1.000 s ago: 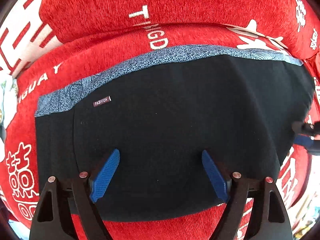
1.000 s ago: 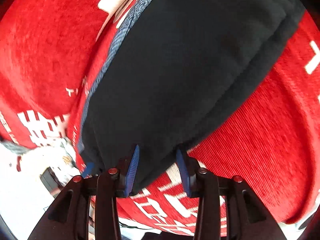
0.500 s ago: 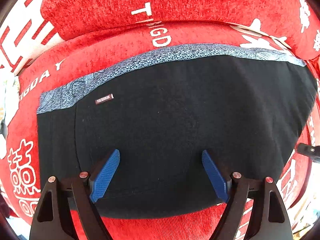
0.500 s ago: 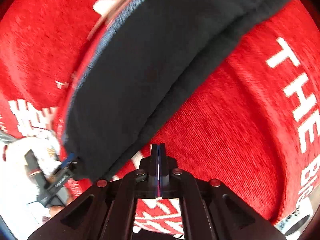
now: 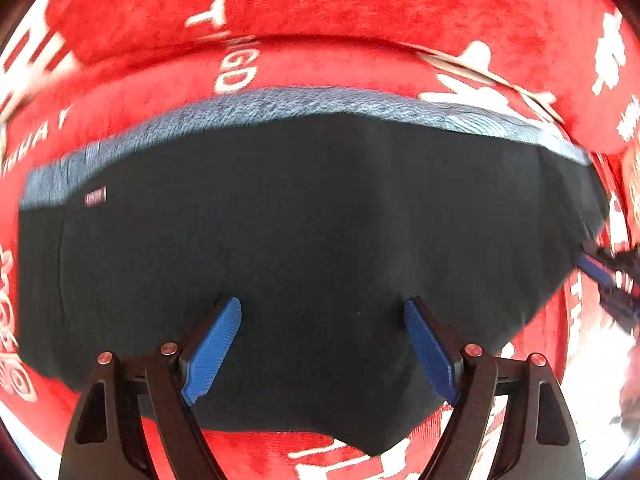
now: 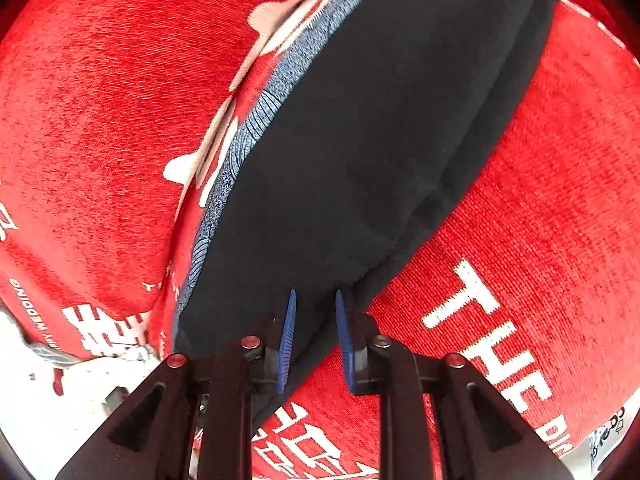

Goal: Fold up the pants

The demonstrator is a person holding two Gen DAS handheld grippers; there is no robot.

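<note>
The left gripper (image 5: 322,346) is spread wide, its blue pads over the near part of the folded black pants (image 5: 312,240) and grasping nothing. The right gripper (image 6: 314,342) is parted only narrowly, with the corner of the pants' stacked layers (image 6: 360,168) lying between its blue pads; whether the pads press the cloth cannot be told. The pants lie flat on a red cushion cover (image 5: 320,12) with white lettering, their grey-blue patterned waistband (image 5: 280,104) along the far edge.
</note>
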